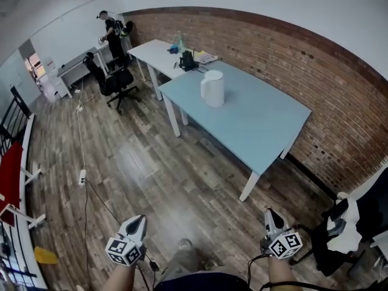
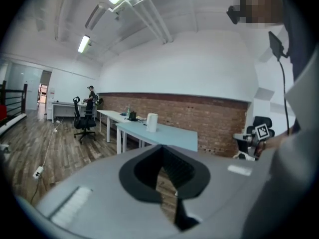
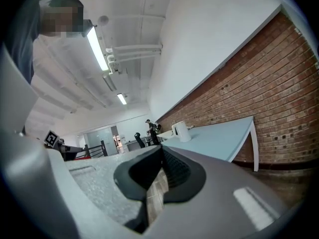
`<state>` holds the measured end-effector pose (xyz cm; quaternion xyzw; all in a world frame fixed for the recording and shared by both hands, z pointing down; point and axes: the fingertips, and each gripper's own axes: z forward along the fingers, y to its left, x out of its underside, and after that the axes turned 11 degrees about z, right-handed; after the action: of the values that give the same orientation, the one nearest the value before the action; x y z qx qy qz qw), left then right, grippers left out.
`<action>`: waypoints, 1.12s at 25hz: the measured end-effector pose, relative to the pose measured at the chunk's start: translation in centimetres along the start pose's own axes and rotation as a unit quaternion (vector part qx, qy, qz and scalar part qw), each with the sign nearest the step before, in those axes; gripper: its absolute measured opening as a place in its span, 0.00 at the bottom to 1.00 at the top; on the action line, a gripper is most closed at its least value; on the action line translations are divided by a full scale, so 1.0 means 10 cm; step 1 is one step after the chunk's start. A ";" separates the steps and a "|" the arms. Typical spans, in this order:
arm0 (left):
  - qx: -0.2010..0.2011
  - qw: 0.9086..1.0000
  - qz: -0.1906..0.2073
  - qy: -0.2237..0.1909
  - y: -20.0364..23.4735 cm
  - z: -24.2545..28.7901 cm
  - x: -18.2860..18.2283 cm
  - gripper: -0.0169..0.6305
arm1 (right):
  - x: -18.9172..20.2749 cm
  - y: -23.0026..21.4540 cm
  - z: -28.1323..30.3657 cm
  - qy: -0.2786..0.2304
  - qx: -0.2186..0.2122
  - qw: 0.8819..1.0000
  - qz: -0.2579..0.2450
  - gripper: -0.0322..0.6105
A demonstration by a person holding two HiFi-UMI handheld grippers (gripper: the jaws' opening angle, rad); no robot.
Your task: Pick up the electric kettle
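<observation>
The electric kettle is plain white and cylindrical. It stands upright on the pale blue table, toward its far end.

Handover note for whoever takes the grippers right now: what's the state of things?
Left gripper: jaws together, empty.
Right gripper: shut, empty.
Both are held low by the person's body.
White electric kettle stands upright on the light blue table, across the wooden floor, far from both.
Done: nothing yet.
To do: approach the table, open a gripper, grip the kettle, lift.
</observation>
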<state>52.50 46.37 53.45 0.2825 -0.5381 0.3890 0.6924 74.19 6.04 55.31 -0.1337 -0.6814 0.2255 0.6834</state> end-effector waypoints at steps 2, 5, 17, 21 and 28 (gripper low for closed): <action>0.004 1.000 0.013 0.000 0.02 0.08 0.01 0.03 | 0.04 0.05 0.08 0.011 -0.006 1.000 -0.010 0.05; -0.010 1.000 -0.001 -0.009 0.07 0.32 0.05 0.03 | 0.28 0.11 0.27 0.057 -0.005 0.997 -0.044 0.05; 0.030 0.992 0.123 0.005 0.78 1.16 -0.13 0.03 | 0.18 0.17 1.27 0.067 0.052 0.995 -0.045 0.05; 0.035 0.993 0.114 -0.014 1.19 1.47 -0.40 0.03 | 0.16 0.21 1.61 0.061 0.070 0.995 -0.039 0.05; 0.034 0.994 0.102 -0.019 1.95 1.65 -0.46 0.03 | 0.05 0.55 2.42 0.039 0.060 0.996 -0.062 0.05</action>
<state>26.92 42.44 52.81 0.2565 -0.5641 0.4701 0.6285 49.53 7.97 53.89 -0.0589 -0.6465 0.2176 0.7288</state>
